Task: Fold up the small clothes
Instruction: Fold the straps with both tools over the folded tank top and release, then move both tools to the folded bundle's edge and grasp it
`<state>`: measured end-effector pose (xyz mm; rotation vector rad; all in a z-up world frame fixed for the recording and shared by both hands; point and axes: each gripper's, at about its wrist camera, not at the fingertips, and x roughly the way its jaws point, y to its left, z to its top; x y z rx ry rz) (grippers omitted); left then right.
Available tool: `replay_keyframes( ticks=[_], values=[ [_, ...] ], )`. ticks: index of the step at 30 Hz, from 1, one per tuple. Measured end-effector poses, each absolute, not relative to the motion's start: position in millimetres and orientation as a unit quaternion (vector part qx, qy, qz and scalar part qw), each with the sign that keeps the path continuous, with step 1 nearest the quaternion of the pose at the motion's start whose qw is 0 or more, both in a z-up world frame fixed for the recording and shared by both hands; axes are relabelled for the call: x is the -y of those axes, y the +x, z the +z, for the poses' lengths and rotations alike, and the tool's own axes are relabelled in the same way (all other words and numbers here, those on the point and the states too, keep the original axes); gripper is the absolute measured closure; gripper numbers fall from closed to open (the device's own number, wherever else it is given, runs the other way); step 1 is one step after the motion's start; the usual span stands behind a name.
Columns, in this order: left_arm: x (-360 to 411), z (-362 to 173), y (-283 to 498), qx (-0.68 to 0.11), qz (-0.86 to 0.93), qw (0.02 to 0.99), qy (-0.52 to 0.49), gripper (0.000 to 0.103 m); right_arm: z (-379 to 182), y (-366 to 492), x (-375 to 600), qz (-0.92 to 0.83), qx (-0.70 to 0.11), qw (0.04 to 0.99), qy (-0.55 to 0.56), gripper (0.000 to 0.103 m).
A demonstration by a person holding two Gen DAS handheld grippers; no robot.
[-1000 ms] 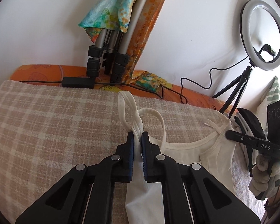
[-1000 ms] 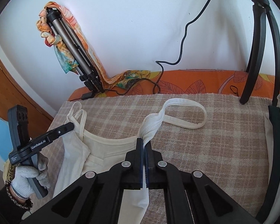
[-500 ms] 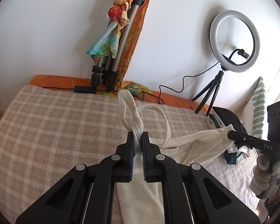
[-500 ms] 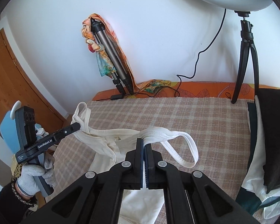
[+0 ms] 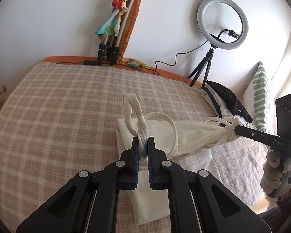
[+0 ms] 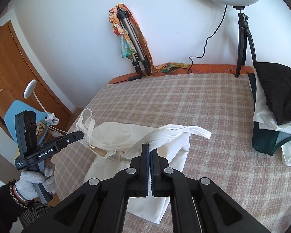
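A cream tank top (image 5: 186, 136) hangs between my two grippers over the checked bed cover (image 5: 58, 112). My left gripper (image 5: 143, 145) is shut on one shoulder strap, whose loop (image 5: 130, 106) stands up past the jaws. My right gripper (image 6: 150, 151) is shut on the other strap, and it shows in the left wrist view (image 5: 236, 128) at the right. The top's body (image 6: 126, 136) is doubled over itself on the bed. The left gripper also shows in the right wrist view (image 6: 81, 134), at the left, with strap loops (image 6: 85, 120) around its tip.
A pile of dark and white clothes (image 6: 273, 104) lies at the right side of the bed. A ring light on a tripod (image 5: 222, 23) and a folded tripod wrapped in a colourful scarf (image 5: 116, 23) stand at the wall. A striped pillow (image 5: 260, 95) is at the far right.
Both grippers have drawn back towards the near edge of the bed with the straps held. The top's upper part now lies folded over its lower part.
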<state>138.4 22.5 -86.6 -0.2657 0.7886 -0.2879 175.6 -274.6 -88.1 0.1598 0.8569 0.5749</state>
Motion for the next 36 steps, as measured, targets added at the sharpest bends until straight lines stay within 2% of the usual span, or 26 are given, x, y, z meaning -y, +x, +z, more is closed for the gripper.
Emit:
replay_keyframes(
  ticks=[19, 22, 23, 24, 25, 31, 36],
  values=[
    [-20.3, -129.0, 82.0, -0.418, -0.142, 0.888, -0.125, 0.096, -133.1, 115.7, 277.1, 0.254, -0.438, 0.862, 0.016, 0.103],
    [-21.5, -133.2, 75.5, -0.435, -0.142, 0.882, -0.11, 0.093, -139.9, 107.7, 274.9, 0.257, -0.461, 0.849, -0.012, 0.097],
    [-23.4, -133.7, 73.2, -0.441, -0.141, 0.88, -0.108, 0.093, -140.6, 103.7, 275.6, 0.26, -0.465, 0.846, -0.016, 0.093],
    [-26.2, -133.5, 70.2, -0.446, -0.144, 0.876, -0.112, 0.093, -140.9, 99.2, 277.5, 0.264, -0.47, 0.842, -0.018, 0.084],
    [-28.9, -132.5, 65.9, -0.449, -0.147, 0.874, -0.113, 0.093, -139.3, 94.8, 279.8, 0.268, -0.47, 0.841, -0.015, 0.082],
    [-33.7, -97.4, 43.7, -0.404, -0.162, 0.892, -0.12, 0.093, -106.6, 84.5, 283.5, 0.293, -0.431, 0.853, 0.009, 0.081],
    [-20.5, -79.3, 62.8, -0.379, -0.164, 0.903, -0.115, 0.093, -101.4, 113.2, 265.7, 0.293, -0.428, 0.855, 0.018, 0.081]
  ],
)
